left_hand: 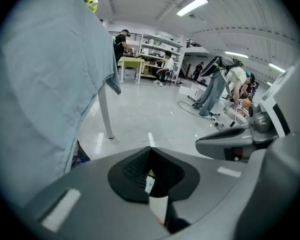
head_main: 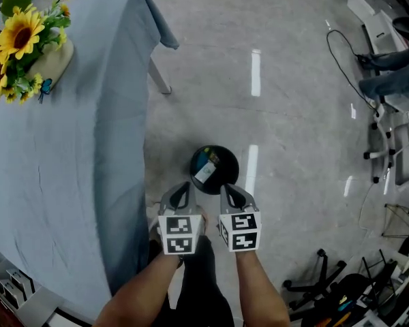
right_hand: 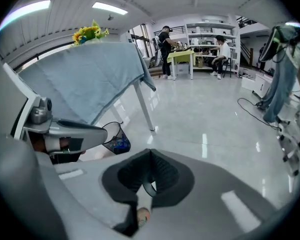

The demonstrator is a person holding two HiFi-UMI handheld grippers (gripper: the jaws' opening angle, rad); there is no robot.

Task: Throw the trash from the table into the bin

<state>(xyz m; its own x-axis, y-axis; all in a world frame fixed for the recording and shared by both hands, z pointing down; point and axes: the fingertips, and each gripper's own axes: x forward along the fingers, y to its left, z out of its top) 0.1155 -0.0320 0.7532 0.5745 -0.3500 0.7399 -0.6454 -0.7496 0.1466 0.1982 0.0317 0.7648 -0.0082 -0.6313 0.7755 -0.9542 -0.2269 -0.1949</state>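
A round black bin (head_main: 223, 161) stands on the grey floor beside the table, and in the right gripper view the bin (right_hand: 113, 137) shows as black mesh. A white-and-blue carton (head_main: 206, 169) lies inside it. Both grippers hang side by side above the floor, just short of the bin. My left gripper (head_main: 185, 185) has its jaws together with nothing held, and its tips (left_hand: 150, 149) meet. My right gripper (head_main: 225, 189) is shut too and empty, its tips (right_hand: 150, 151) touching. Each gripper shows in the other's view: the right gripper (left_hand: 202, 145) and the left gripper (right_hand: 101, 130).
The table under a blue-grey cloth (head_main: 68, 169) fills the left, with a pot of sunflowers (head_main: 20, 36) at its far corner and a white leg (head_main: 158, 78) showing. Cables and chair bases (head_main: 388, 142) crowd the right. People (right_hand: 166, 43) work at a far desk.
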